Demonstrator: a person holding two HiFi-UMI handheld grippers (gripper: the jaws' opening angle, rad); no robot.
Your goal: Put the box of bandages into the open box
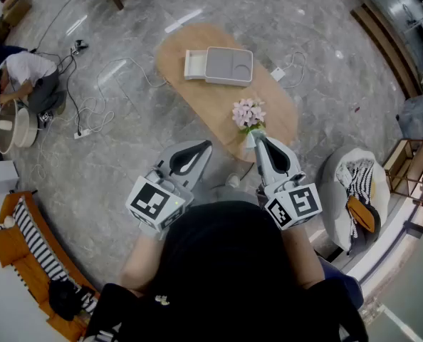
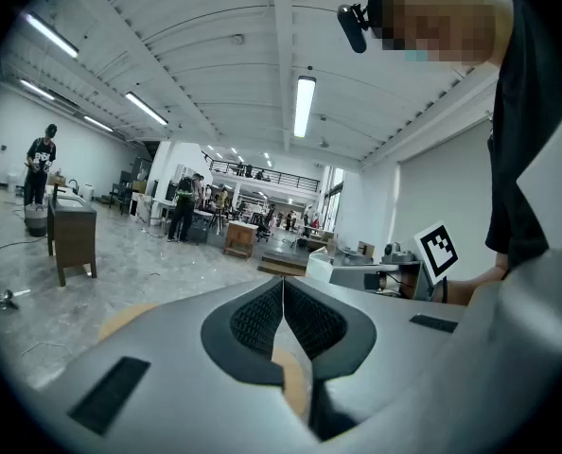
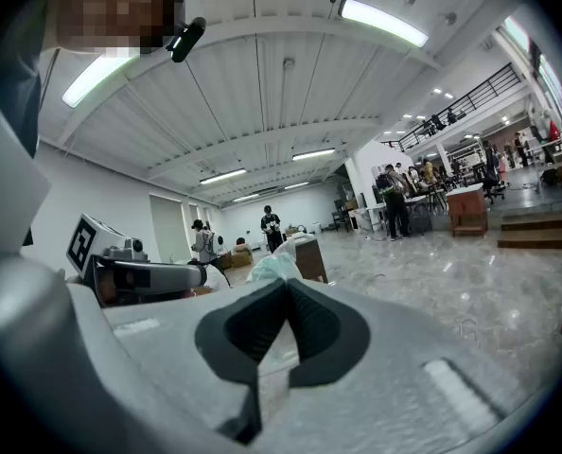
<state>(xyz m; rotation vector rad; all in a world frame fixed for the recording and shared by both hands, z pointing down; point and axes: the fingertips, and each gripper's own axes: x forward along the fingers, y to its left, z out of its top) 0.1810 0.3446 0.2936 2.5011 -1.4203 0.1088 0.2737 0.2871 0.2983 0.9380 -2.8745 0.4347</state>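
Observation:
On the oval wooden table (image 1: 197,102) lies a flat grey box (image 1: 228,65), and a small white box (image 1: 194,63) rests against its left side. I cannot tell from here whether the white one holds the bandages. Both grippers hang in the air on the near side of the table, well short of the boxes. My left gripper (image 1: 206,146) (image 2: 283,282) is shut with nothing between its jaws. My right gripper (image 1: 258,138) (image 3: 283,287) is also shut and empty, its tip close to a vase of pink flowers (image 1: 248,115).
A white charger with its cable (image 1: 278,73) lies on the table's right part. On the floor at the left a person (image 1: 28,77) crouches among cables. A chair with a bag (image 1: 354,194) stands at the right, and a wooden shelf (image 1: 26,258) at the bottom left.

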